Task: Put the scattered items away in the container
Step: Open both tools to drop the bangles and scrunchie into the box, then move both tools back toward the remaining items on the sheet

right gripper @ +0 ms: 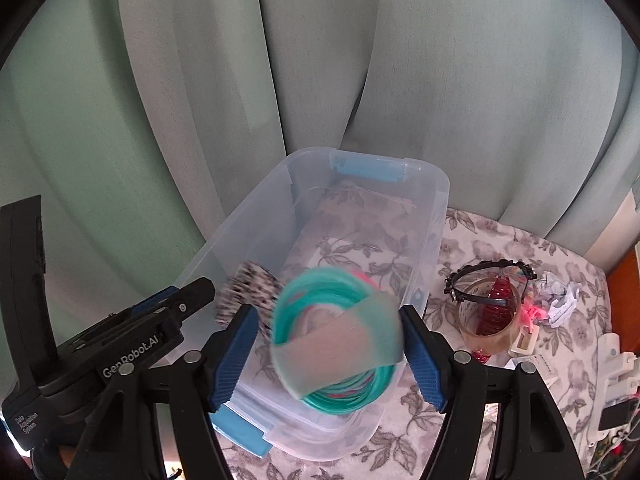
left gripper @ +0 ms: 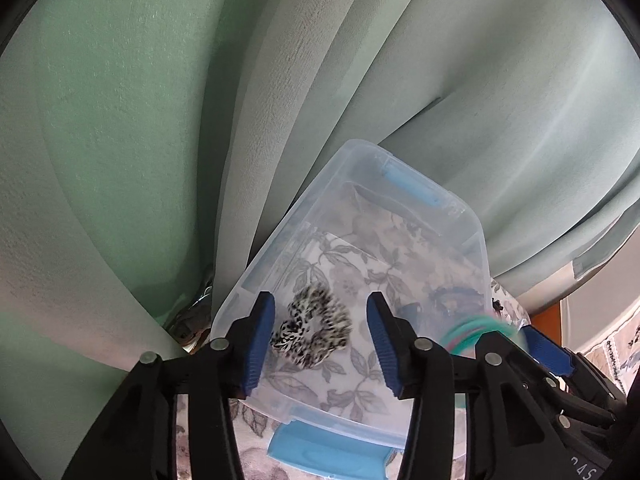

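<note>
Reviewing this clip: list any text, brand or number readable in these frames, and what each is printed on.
"GenRobot.AI": on the left gripper's black body, seen from the right wrist.
"Data Annotation System": small print lower on that body; reading uncertain.
Partial white characters on the right gripper's body in the left wrist view: cut off, unreadable.
Print on the tape roll and white packaging: too blurred.

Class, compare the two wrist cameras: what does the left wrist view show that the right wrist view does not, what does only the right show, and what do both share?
Only the left wrist view shows the left gripper head-on, jaws apart, nothing pressed between them.

Only the right shows the things left on the floral cloth: a tape roll, a black headband and crumpled paper.

Both show the clear container, the spotted scrunchie, blurred, and the teal coil, blurred between the right gripper's pads.
</note>
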### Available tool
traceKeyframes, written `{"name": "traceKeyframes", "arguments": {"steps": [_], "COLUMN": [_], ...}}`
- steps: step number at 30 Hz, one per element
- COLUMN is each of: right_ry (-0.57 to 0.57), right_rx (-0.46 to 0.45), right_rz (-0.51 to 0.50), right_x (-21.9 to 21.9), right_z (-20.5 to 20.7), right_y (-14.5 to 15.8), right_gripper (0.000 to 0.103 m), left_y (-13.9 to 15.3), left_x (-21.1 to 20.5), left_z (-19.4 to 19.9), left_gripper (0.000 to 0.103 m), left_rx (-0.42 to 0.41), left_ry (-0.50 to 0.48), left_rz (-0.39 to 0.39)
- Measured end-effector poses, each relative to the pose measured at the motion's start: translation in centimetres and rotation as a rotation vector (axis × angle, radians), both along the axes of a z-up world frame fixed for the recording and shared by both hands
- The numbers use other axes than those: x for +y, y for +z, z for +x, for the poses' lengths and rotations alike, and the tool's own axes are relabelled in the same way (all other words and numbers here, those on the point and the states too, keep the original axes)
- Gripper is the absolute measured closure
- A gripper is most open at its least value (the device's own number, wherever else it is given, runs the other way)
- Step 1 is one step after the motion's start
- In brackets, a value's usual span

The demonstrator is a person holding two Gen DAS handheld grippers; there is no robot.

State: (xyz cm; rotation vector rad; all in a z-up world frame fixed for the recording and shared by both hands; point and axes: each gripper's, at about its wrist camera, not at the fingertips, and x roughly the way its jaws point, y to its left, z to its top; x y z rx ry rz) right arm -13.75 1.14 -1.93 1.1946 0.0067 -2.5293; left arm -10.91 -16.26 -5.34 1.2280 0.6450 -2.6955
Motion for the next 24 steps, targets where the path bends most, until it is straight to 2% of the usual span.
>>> {"name": "traceKeyframes", "arguments": {"steps": [5, 8, 13, 15, 22, 24], "right_ry": [-0.002, -0.021, -0.048, -0.058, -0.099, -0.111], "right_rx": [0.014, 0.017, 0.019, 0.022, 0.035, 0.047], "right_rz": [-0.003, -0.008, -0.013, -0.016, -0.039, -0.044], "right_x": [0.3, 0.7, 1.7, 2.3, 4.4, 5.0], "right_z": [0.0, 0.0, 0.3, 0.6, 1.7, 2.2], "right_y": [0.2, 0.3, 0.3, 0.4, 0.8, 0.9], "right_gripper": [0.017, 0.016, 0.016, 0.016, 0.015, 0.014], "left_y": [0.0, 0.2, 0.4, 0.7, 2.1, 2.6], "left_x": [0.4, -0.1, 0.2, 0.6, 2.1, 2.6], "left_z": [-0.6, 0.0, 0.2, 0.5, 1.3, 1.7], "left_gripper": [0.043, 0.037, 0.036, 0.03, 0.026, 0.02], "left_rx": [-0.003, 0.002, -0.001, -0.001, 0.024, 0.037], "left_ry": [-0.002, -0.008, -0.012, -0.015, -0.04, -0.048], "left_rz": [0.003, 0.002, -0.002, -0.012, -0.047, -0.048]}}
